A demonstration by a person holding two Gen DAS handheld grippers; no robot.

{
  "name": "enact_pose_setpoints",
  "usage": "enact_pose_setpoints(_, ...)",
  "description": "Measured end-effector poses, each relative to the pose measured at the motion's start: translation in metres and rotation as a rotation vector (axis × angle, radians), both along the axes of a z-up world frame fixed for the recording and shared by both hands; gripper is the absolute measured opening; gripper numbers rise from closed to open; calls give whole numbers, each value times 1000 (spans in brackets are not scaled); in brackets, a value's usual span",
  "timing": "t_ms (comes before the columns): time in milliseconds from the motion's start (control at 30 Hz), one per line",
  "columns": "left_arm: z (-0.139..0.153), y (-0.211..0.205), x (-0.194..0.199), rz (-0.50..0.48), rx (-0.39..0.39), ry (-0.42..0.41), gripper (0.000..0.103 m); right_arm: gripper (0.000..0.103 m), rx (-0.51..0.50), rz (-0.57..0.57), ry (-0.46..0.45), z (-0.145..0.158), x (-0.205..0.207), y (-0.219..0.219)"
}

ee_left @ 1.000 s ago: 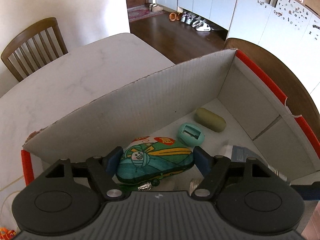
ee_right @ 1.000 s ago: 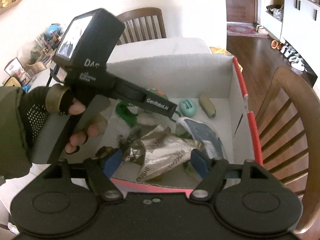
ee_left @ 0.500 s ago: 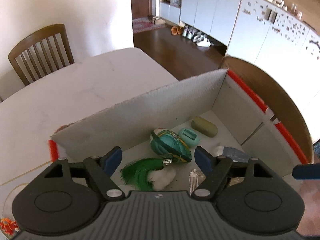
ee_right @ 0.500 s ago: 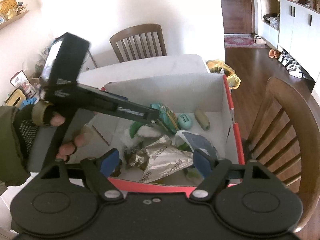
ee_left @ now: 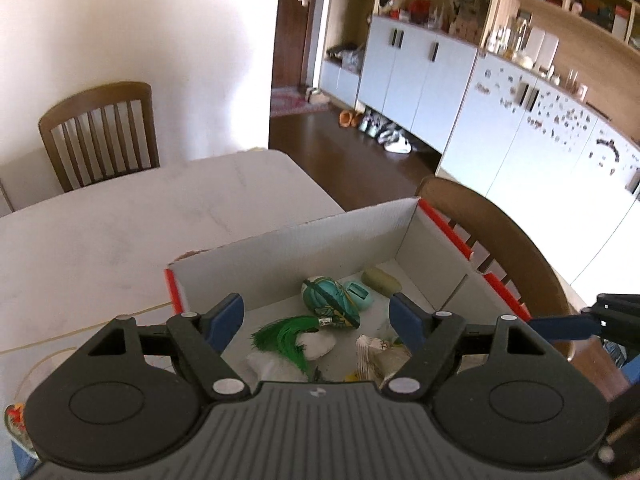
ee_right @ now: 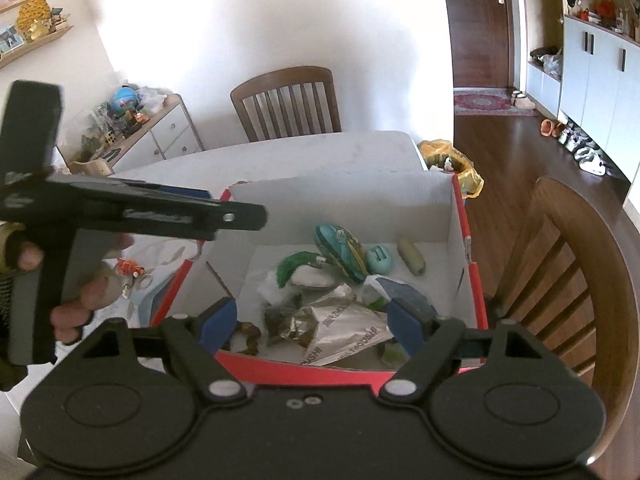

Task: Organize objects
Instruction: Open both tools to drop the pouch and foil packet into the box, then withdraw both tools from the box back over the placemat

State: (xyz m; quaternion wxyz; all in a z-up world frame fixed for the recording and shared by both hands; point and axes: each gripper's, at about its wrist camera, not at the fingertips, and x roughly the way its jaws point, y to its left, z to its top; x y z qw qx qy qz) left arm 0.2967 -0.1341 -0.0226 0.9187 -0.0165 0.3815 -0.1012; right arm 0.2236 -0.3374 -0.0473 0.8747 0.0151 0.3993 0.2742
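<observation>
A white cardboard box with red edges (ee_left: 280, 264) (ee_right: 460, 216) stands on the white table. Inside lie a teal cartoon pouch (ee_left: 330, 300) (ee_right: 342, 250) with a green tassel (ee_left: 280, 336) (ee_right: 294, 266), a small teal case (ee_left: 360, 294) (ee_right: 379, 259), an olive case (ee_left: 380, 280) (ee_right: 411, 256) and a silver foil packet (ee_right: 344, 332). My left gripper (ee_left: 316, 316) is open and empty, raised above the box's near left side. My right gripper (ee_right: 312, 320) is open and empty over the box's near red wall. The left gripper's body also shows in the right wrist view (ee_right: 160, 214).
A wooden chair (ee_left: 100, 132) stands at the table's far side, another (ee_right: 580, 280) right of the box. Small trinkets (ee_right: 130, 270) lie on the table left of the box. A low cabinet with toys (ee_right: 132, 128) stands far left. A yellow bag (ee_right: 452, 160) is behind the box.
My left gripper let go of the teal pouch, which now lies in the box, then rose and drew back to the left. My right gripper also pulled back and up.
</observation>
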Motion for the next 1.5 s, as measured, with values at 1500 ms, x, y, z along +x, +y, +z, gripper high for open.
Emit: enact_pose_setpoints(1500,-8,268,-124,166,-75,-46,103,102,-2,105,-18,13,-44,239)
